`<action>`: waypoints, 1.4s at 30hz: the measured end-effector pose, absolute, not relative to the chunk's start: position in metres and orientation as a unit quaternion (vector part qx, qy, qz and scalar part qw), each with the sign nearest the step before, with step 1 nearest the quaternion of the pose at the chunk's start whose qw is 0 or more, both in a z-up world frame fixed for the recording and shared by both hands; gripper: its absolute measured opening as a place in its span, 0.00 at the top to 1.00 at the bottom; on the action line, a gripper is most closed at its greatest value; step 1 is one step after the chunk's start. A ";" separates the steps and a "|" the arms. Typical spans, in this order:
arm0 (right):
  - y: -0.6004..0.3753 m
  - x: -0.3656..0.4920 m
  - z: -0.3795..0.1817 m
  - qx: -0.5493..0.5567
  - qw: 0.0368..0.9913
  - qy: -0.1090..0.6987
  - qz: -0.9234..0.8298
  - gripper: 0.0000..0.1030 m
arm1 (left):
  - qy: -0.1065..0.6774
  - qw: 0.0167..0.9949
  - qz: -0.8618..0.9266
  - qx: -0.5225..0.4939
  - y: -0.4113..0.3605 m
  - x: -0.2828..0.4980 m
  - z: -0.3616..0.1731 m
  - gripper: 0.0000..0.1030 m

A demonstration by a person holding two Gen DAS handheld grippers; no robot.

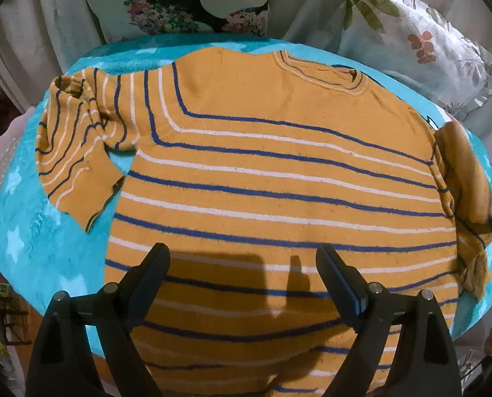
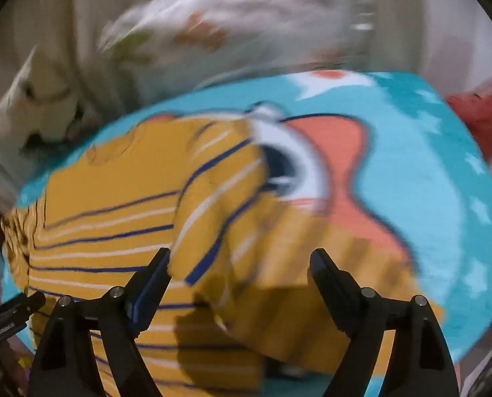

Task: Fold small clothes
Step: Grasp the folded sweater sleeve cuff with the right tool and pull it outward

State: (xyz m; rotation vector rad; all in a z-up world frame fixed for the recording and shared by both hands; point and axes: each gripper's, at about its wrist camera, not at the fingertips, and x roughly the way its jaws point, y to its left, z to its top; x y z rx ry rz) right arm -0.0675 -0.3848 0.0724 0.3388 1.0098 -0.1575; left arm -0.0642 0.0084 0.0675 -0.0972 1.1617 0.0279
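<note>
left hand-held gripper spread above striped sweater, right view blurred

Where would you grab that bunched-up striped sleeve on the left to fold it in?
Pinch the mustard knitted sweater's crumpled left sleeve at its free cuff, coming in from the teal blanket side; that edge looks loose and lies on the blanket, beside the body.
</note>
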 end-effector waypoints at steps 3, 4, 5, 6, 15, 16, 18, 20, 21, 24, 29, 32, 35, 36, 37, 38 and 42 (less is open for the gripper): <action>-0.443 -0.106 0.071 0.188 0.844 0.480 -0.150 0.15 | 0.550 0.834 0.016 -0.045 -0.005 -0.073 0.063 0.13; -0.458 -0.114 0.066 0.197 0.832 0.490 -0.169 0.15 | 0.551 0.833 0.017 -0.045 -0.008 -0.073 0.063 0.13; -0.472 -0.117 0.061 0.209 0.819 0.503 -0.180 0.15 | 0.553 0.832 0.019 -0.044 -0.017 -0.067 0.060 0.13; -0.479 -0.122 0.054 0.222 0.809 0.512 -0.183 0.15 | 0.551 0.833 0.020 -0.044 -0.021 -0.071 0.055 0.13; -0.455 -0.122 0.033 0.217 0.803 0.540 -0.128 0.81 | 0.537 0.842 0.019 -0.049 -0.020 -0.081 0.063 0.13; -0.458 -0.122 0.036 0.232 0.802 0.538 -0.115 0.87 | 0.534 0.843 0.023 -0.053 -0.016 -0.082 0.065 0.13; -0.466 -0.131 0.047 0.237 0.809 0.525 -0.119 0.88 | 0.526 0.847 0.039 -0.062 -0.002 -0.083 0.071 0.13; -0.482 -0.138 0.061 0.218 0.813 0.515 -0.162 0.89 | 0.516 0.851 0.066 -0.074 0.019 -0.085 0.077 0.13; -0.493 -0.142 0.064 0.207 0.811 0.513 -0.190 0.89 | 0.513 0.852 0.076 -0.079 0.031 -0.087 0.078 0.13; -0.537 -0.153 0.071 0.162 0.788 0.511 -0.304 0.88 | 0.503 0.851 0.120 -0.090 0.068 -0.093 0.082 0.13; -0.576 -0.179 0.079 0.189 0.756 0.507 -0.367 0.66 | 0.497 0.842 0.180 -0.103 0.121 -0.099 0.082 0.13; -0.563 -0.182 0.087 0.179 0.767 0.501 -0.360 0.51 | 0.496 0.841 0.191 -0.101 0.144 -0.097 0.075 0.13; -0.543 -0.176 0.091 0.181 0.775 0.494 -0.350 0.48 | 0.504 0.834 0.193 -0.113 0.168 -0.084 0.060 0.13; -0.534 -0.170 0.089 0.182 0.777 0.493 -0.348 0.48 | 0.507 0.833 0.190 -0.114 0.175 -0.082 0.054 0.13; -0.525 -0.168 0.091 0.184 0.779 0.490 -0.344 0.47 | 0.511 0.831 0.186 -0.116 0.177 -0.078 0.050 0.13; -0.518 -0.162 0.091 0.185 0.781 0.489 -0.343 0.47 | 0.518 0.828 0.174 -0.124 0.180 -0.072 0.044 0.13; -0.477 -0.146 0.104 0.177 0.790 0.485 -0.332 0.47 | 0.532 0.826 0.118 -0.140 0.181 -0.057 0.028 0.13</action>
